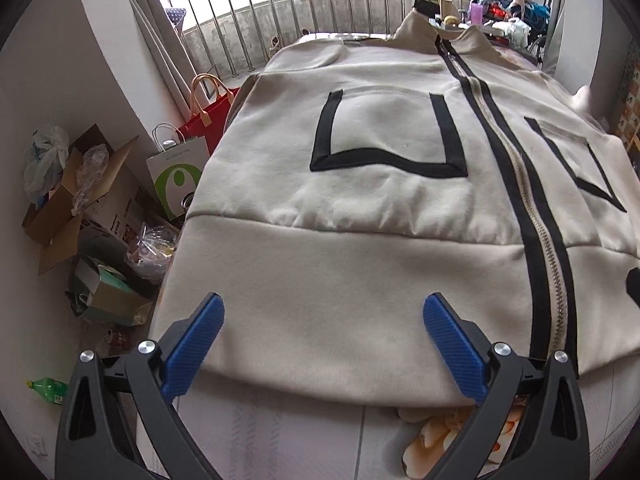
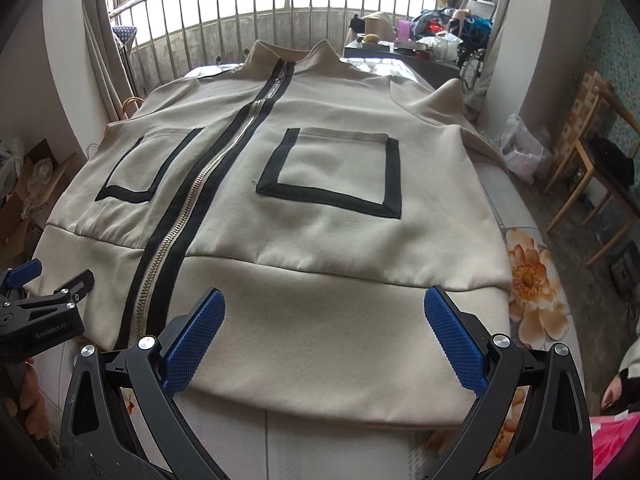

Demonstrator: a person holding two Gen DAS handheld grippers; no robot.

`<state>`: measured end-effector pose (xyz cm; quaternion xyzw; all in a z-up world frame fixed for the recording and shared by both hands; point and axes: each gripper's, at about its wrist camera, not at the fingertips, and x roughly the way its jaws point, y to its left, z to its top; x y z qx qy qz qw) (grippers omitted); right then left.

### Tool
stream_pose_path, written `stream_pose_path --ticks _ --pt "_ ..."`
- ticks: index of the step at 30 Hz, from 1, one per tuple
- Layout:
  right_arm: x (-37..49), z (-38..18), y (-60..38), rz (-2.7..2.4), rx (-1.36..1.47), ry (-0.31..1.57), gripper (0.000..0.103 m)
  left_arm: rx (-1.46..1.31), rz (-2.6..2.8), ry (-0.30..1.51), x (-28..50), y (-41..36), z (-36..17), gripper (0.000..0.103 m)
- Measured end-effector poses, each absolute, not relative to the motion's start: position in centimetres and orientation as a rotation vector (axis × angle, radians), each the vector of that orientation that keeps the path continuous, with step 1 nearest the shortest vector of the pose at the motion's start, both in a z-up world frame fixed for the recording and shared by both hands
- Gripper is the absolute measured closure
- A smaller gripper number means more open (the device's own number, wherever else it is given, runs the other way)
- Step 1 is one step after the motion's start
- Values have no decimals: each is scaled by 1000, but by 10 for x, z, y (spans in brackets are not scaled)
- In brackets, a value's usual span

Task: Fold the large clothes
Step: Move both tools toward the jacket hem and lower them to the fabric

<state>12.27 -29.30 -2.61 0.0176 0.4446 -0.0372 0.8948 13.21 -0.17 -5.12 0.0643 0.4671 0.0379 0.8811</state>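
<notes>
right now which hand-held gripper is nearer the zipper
Left. The left hand-held gripper hovers open over the hem with the zipper just off its right finger; the right hand-held gripper sits farther off, open.

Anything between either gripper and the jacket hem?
Nothing visible. The left gripper and right gripper are both open, right at the hem of the beige jacket, which lies flat, zipped, front up on the bed.

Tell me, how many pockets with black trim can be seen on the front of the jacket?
2: one pocket on the right side of the zipper, one pocket on the left side. The back of the jacket is hidden.
</notes>
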Motion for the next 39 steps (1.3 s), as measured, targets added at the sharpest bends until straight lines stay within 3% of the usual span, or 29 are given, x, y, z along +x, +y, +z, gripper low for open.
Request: stream_pose_path --ticks 20,34,39 --pt "124 -51 -299 19 14 942 8 16 57 1011 132 8 -56 4" --pt "94 -24 -326 41 16 884 8 -94 -97 845 100 52 -25 5" --pt "83 -21 -364 -5 98 907 13 -120 -53 794 98 83 -13 10"
